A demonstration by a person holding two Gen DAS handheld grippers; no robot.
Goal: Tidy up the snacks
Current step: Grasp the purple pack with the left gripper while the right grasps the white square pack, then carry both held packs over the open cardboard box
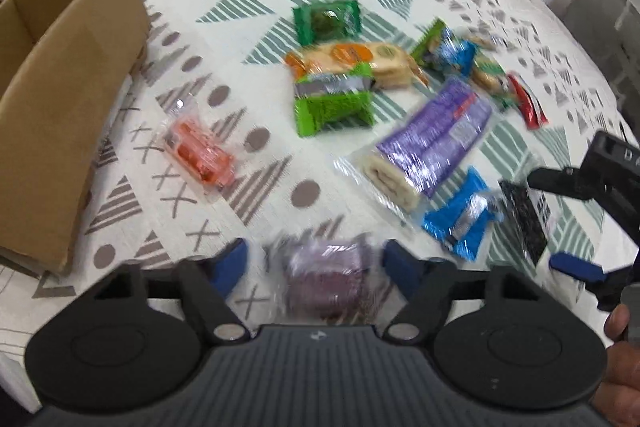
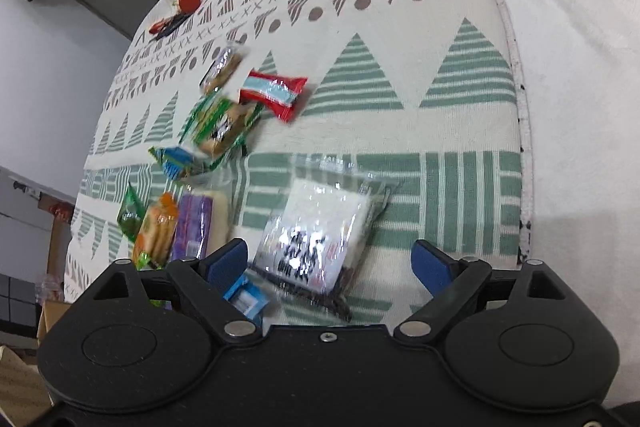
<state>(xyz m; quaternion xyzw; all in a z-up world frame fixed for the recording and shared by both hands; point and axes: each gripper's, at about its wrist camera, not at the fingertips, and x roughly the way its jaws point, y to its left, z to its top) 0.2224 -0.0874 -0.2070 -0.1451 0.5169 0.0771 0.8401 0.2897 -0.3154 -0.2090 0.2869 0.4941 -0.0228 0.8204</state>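
Note:
Snack packets lie scattered on a patterned cloth. In the left wrist view my left gripper (image 1: 316, 265) is open, and a blurred purple packet (image 1: 326, 279) lies between its fingers without touching either. An orange packet (image 1: 200, 151), a green packet (image 1: 332, 99), a long purple pack (image 1: 432, 139) and a blue packet (image 1: 460, 219) lie ahead. My right gripper (image 2: 330, 261) is open too, straddling a clear packet with white and black contents (image 2: 320, 239). Gaps show on both sides of that packet. From the left wrist view the right gripper (image 1: 564, 227) sits at the right edge.
An open cardboard box (image 1: 60, 107) stands at the left of the cloth. A red packet (image 2: 276, 93), a green biscuit packet (image 2: 220, 125) and a small blue packet (image 2: 244, 297) lie near the right gripper. The cloth's edge (image 2: 516, 107) runs along the right, with white bedding beyond.

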